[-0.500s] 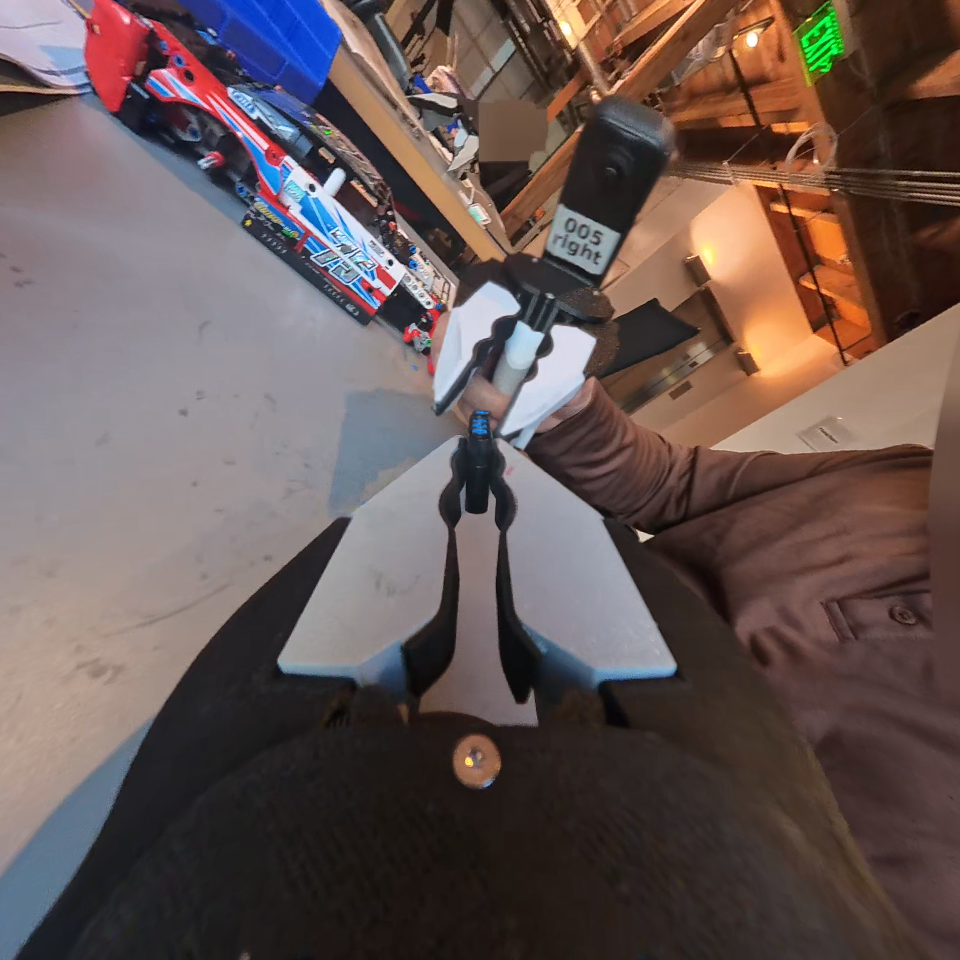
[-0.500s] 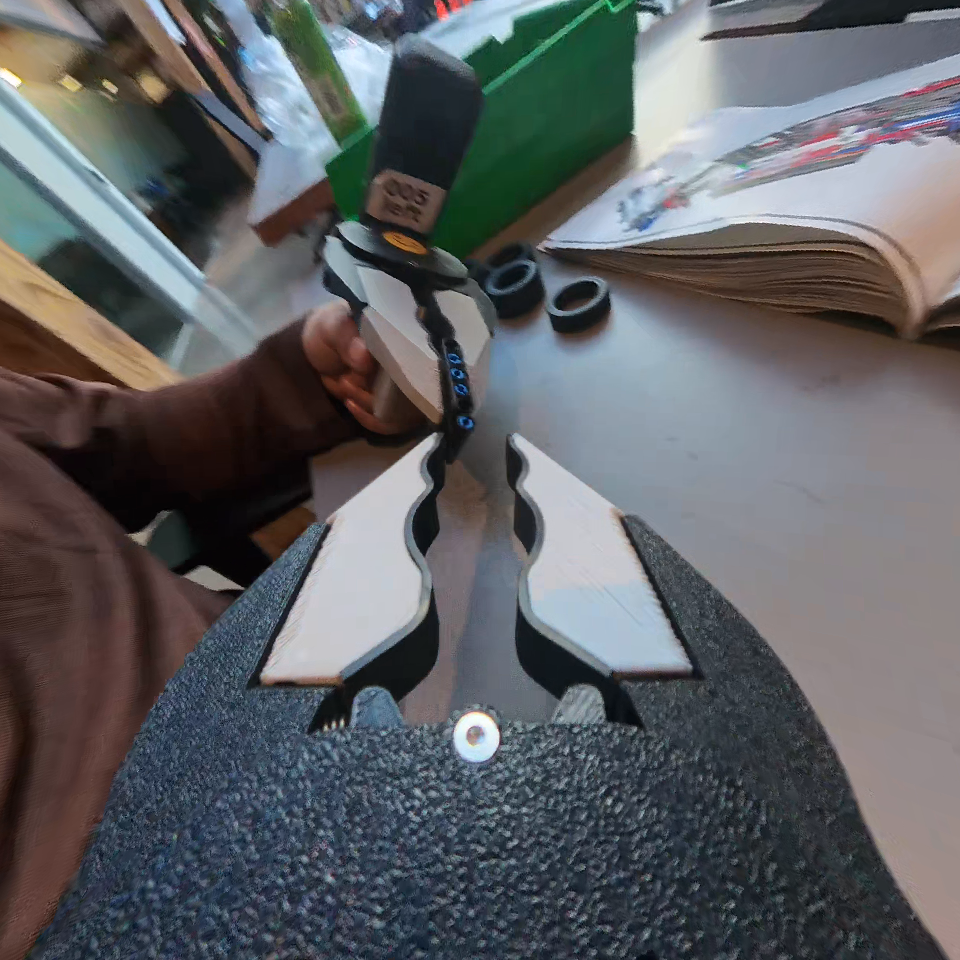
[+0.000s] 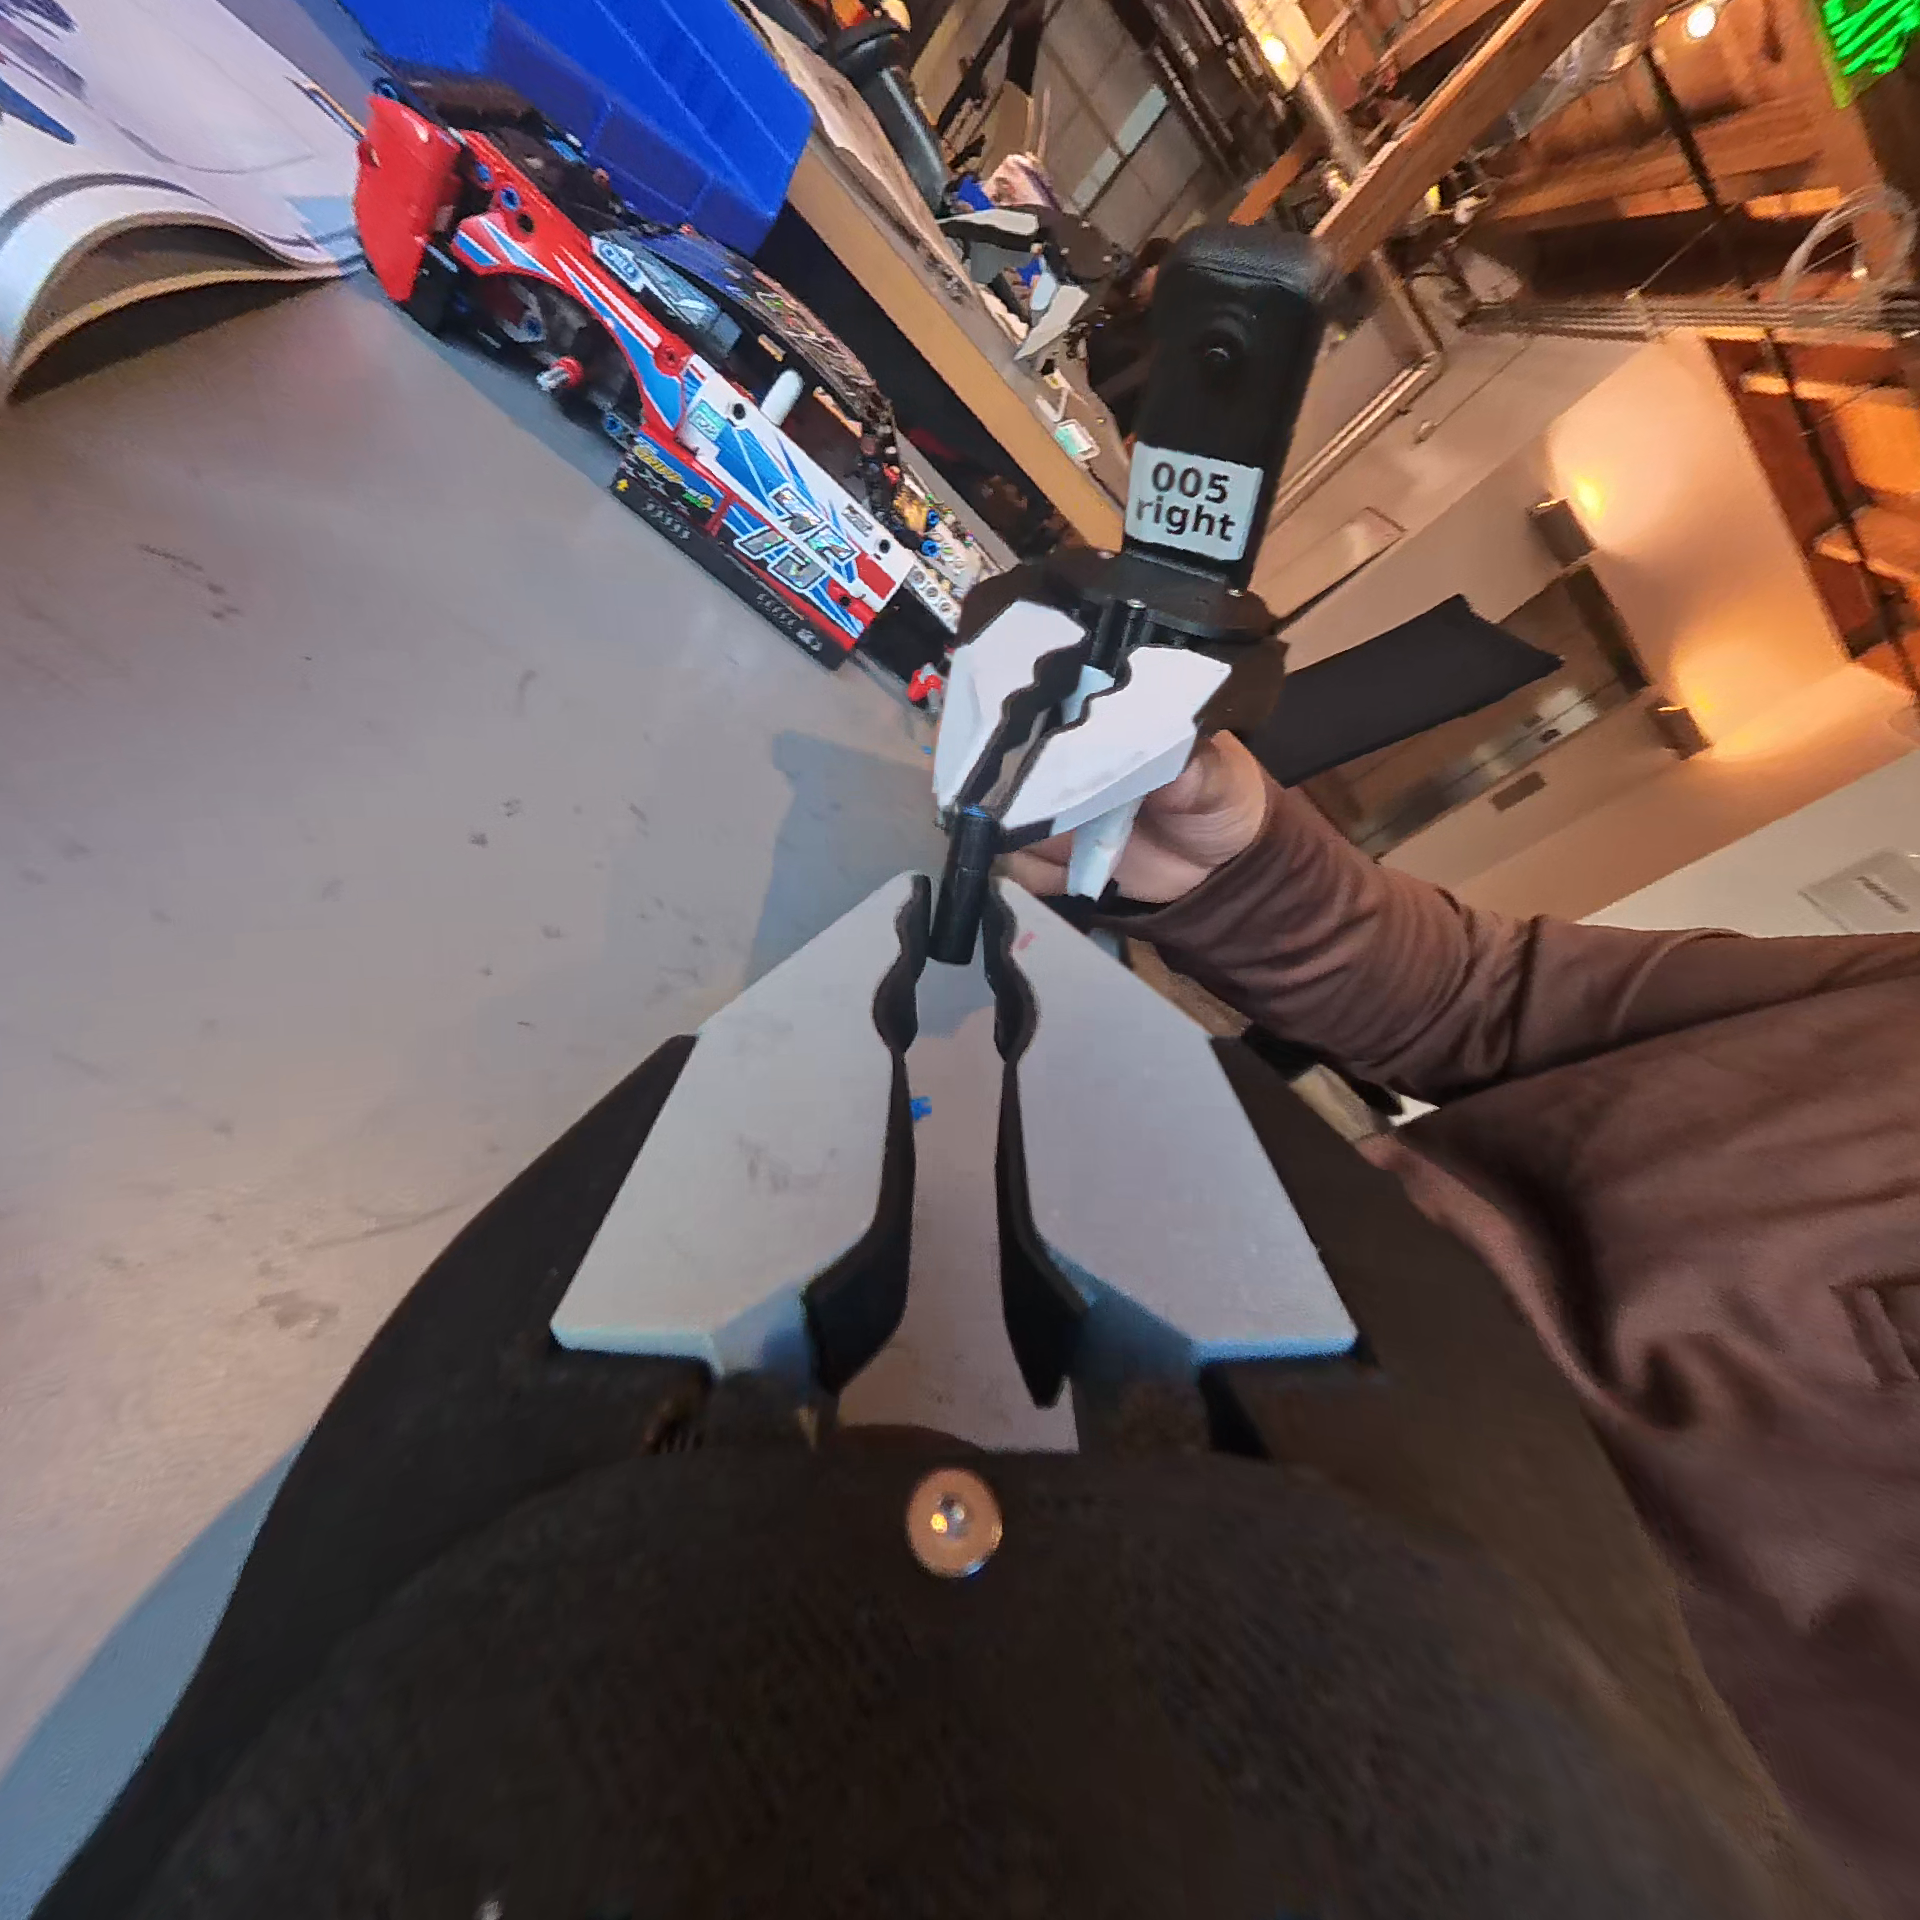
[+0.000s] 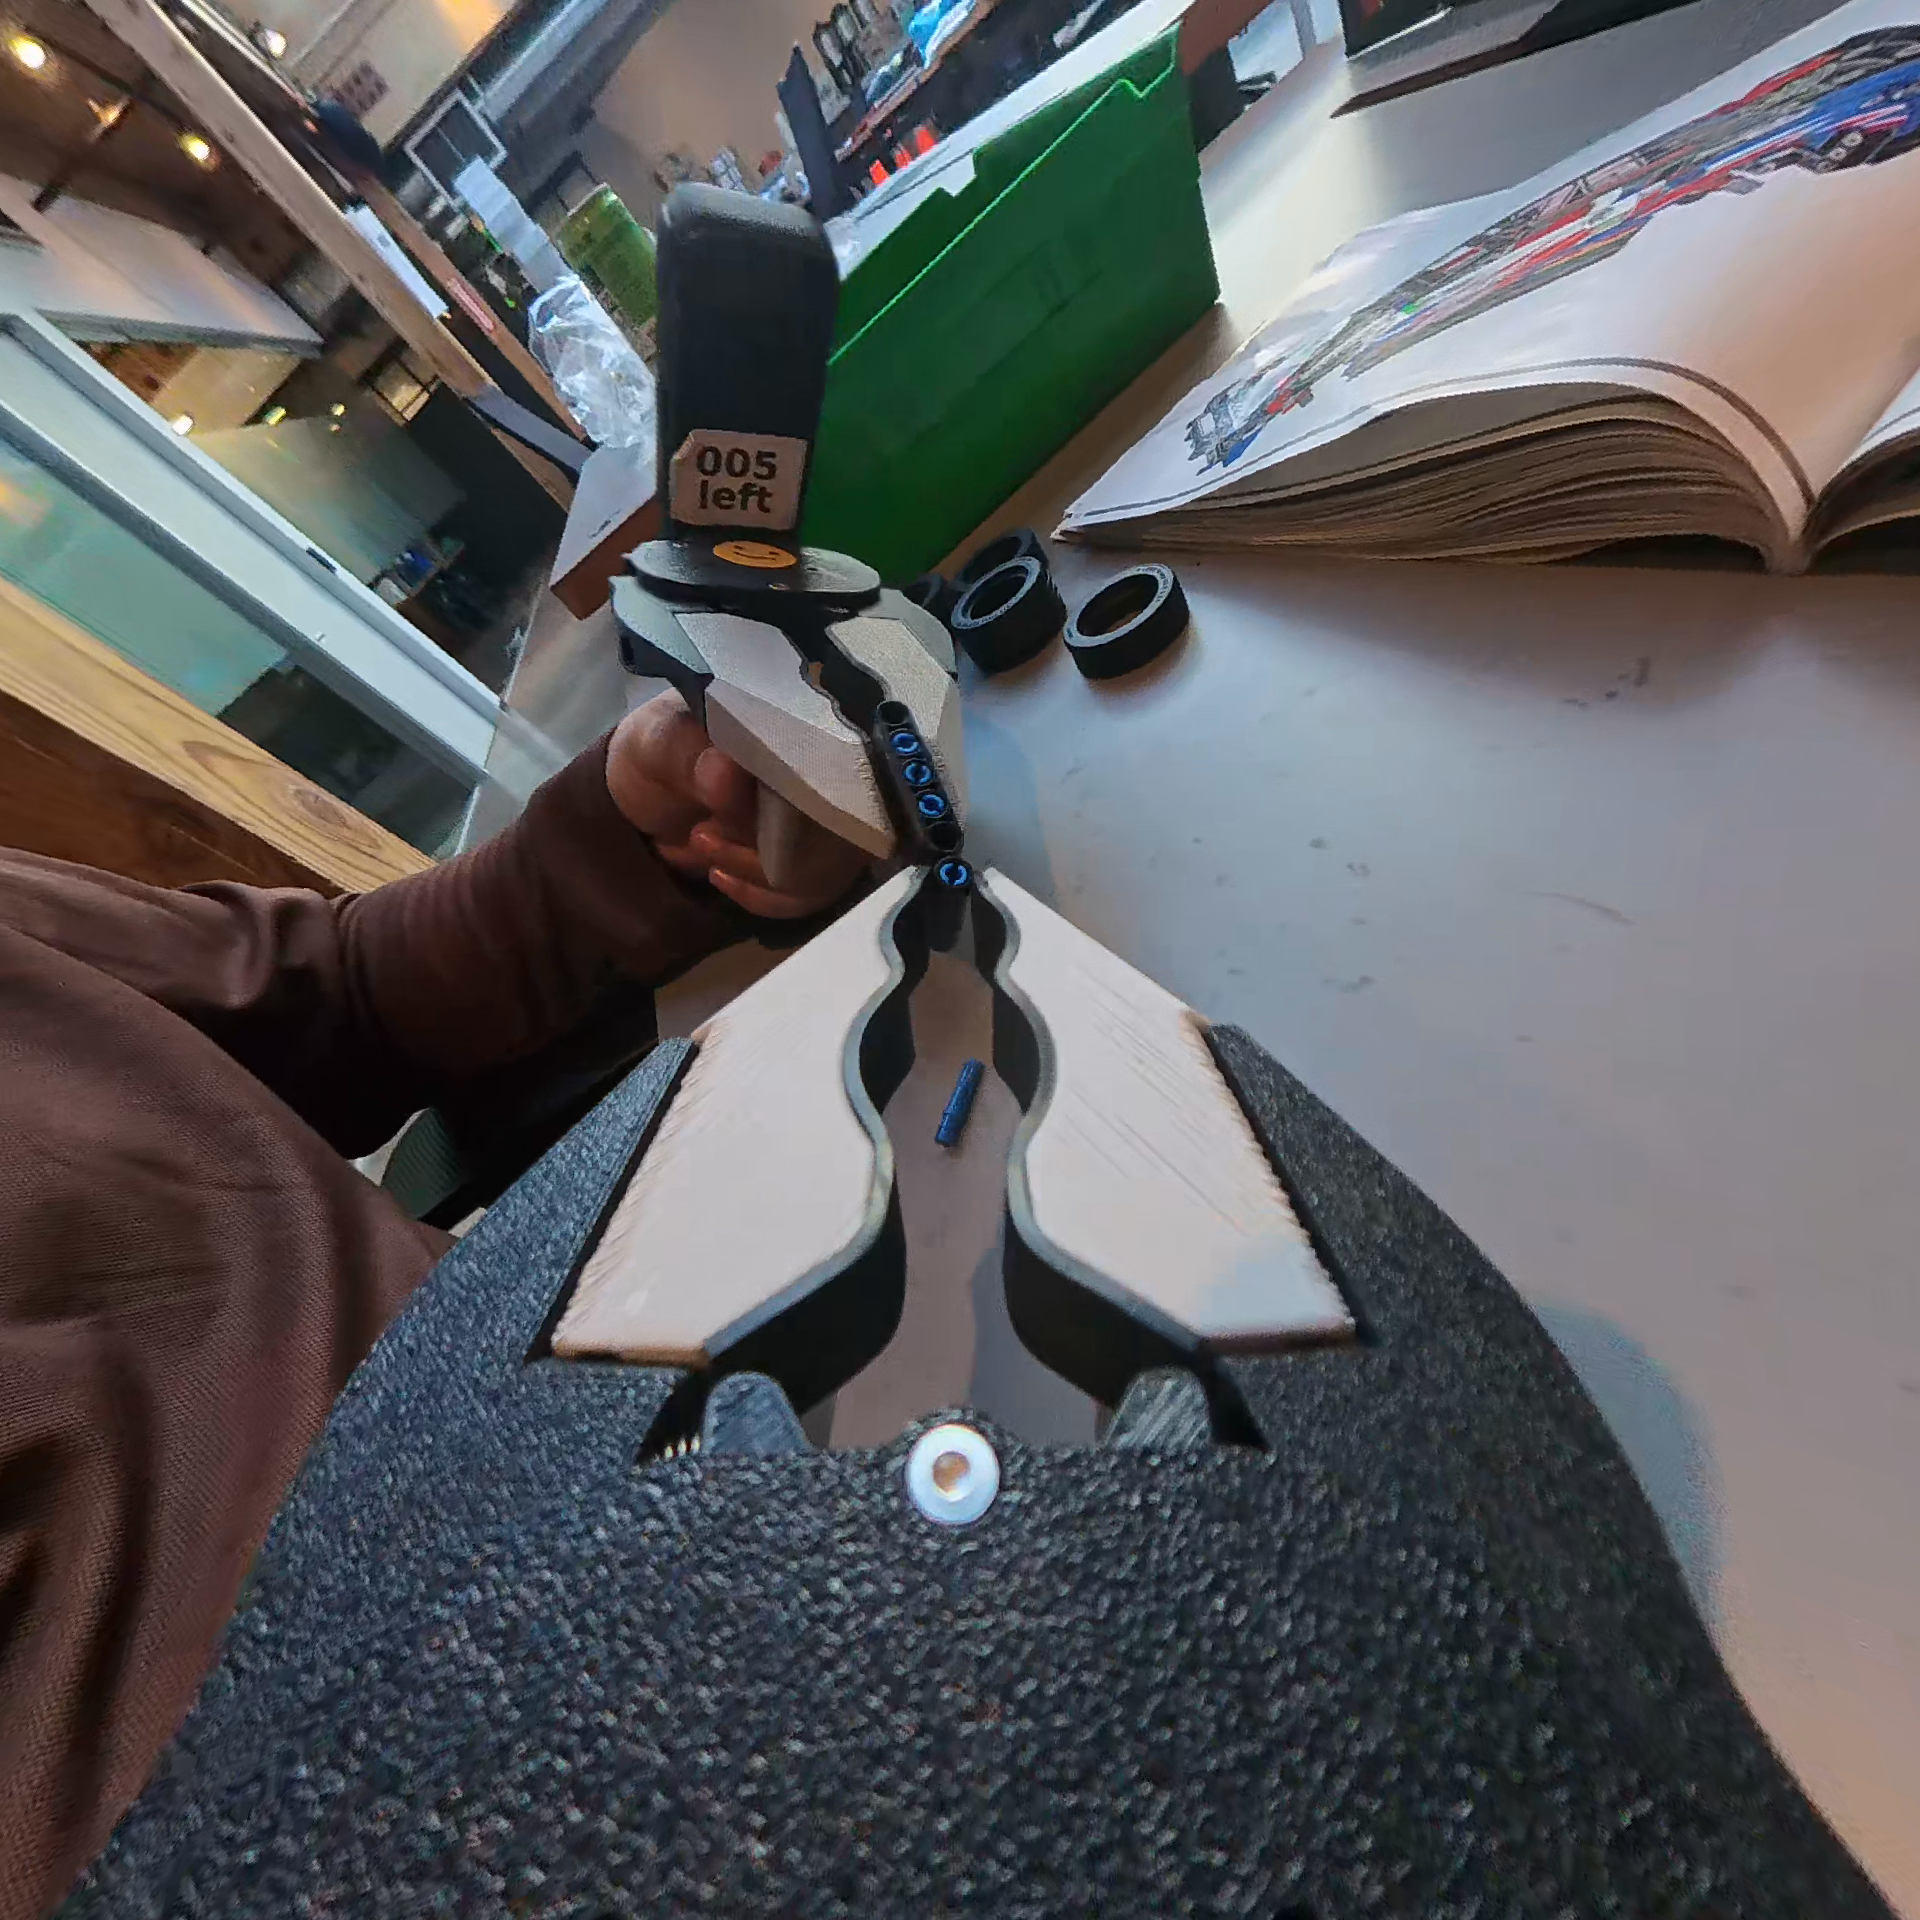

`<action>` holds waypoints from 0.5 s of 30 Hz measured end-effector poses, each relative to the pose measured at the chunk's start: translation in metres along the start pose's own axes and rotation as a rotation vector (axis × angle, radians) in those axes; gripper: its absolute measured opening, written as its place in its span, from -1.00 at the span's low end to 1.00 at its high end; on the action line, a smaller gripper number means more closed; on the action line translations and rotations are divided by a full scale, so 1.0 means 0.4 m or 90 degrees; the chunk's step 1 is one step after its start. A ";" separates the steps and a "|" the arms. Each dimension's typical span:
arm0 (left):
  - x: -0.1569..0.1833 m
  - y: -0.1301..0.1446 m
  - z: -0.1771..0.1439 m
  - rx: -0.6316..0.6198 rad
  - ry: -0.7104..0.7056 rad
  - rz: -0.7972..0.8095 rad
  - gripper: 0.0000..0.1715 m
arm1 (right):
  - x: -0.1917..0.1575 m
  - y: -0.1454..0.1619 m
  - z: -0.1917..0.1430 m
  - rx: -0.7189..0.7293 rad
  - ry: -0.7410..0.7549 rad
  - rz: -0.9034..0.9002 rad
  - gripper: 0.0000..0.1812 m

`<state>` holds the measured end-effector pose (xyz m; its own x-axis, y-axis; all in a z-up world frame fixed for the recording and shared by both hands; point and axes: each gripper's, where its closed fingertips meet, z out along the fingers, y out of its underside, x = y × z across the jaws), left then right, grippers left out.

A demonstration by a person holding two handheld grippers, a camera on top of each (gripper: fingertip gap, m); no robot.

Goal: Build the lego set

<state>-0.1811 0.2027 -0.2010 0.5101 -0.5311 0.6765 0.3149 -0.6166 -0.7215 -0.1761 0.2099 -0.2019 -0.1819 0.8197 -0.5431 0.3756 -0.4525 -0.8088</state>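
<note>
A black lego beam (image 4: 920,784) with several blue pins in its holes is held in the air between both grippers. My left gripper (image 3: 956,914) is shut on one end of the beam (image 3: 958,894). My right gripper (image 4: 951,894) is shut on the other end, which carries a blue pin. In the left wrist view the right gripper (image 3: 982,816) faces mine, tip to tip. In the right wrist view the left gripper (image 4: 914,800) grips the beam along its length. A loose blue pin (image 4: 958,1101) lies on the table under my right fingers.
A red, white and blue lego race car (image 3: 644,436) stands in front of a blue bin (image 3: 644,94). An open instruction book (image 4: 1558,416), a green bin (image 4: 1018,312) and black tyres (image 4: 1127,623) lie on the grey table (image 4: 1455,935). A brown sleeve (image 3: 1455,1018) is close by. Less than 4 cm separates the two grippers' tips. From either gripper's tips it is about 15 centimeters to the open instruction book (image 4: 1558,416).
My right gripper was open and has shut on the beam's end. The two grippers have come together tip to tip. A loose blue pin now shows on the table below.
</note>
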 end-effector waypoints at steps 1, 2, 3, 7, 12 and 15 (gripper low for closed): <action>-0.003 0.000 0.001 0.000 -0.009 0.006 -0.93 | 0.003 0.001 0.000 -0.001 0.001 0.005 -0.92; -0.004 0.000 0.001 -0.003 -0.014 0.011 -0.93 | 0.006 0.001 0.001 -0.002 0.005 0.007 -0.91; -0.005 0.002 0.003 -0.006 -0.017 0.014 -0.94 | 0.010 0.002 0.000 -0.007 0.010 0.004 -0.91; -0.013 0.002 0.004 -0.009 -0.024 0.000 -0.94 | 0.016 -0.008 -0.008 -0.008 0.028 -0.039 -0.90; 0.013 -0.006 0.002 0.010 0.027 -0.005 -0.95 | 0.003 -0.030 -0.005 0.004 0.011 -0.058 -0.85; 0.028 -0.002 0.008 0.007 0.047 0.002 -0.94 | -0.019 -0.033 0.009 0.000 -0.017 -0.080 -0.83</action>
<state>-0.1733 0.1991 -0.1935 0.4505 -0.5753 0.6827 0.3216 -0.6088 -0.7252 -0.1828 0.2084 -0.1880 -0.2513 0.8606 -0.4430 0.3481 -0.3467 -0.8710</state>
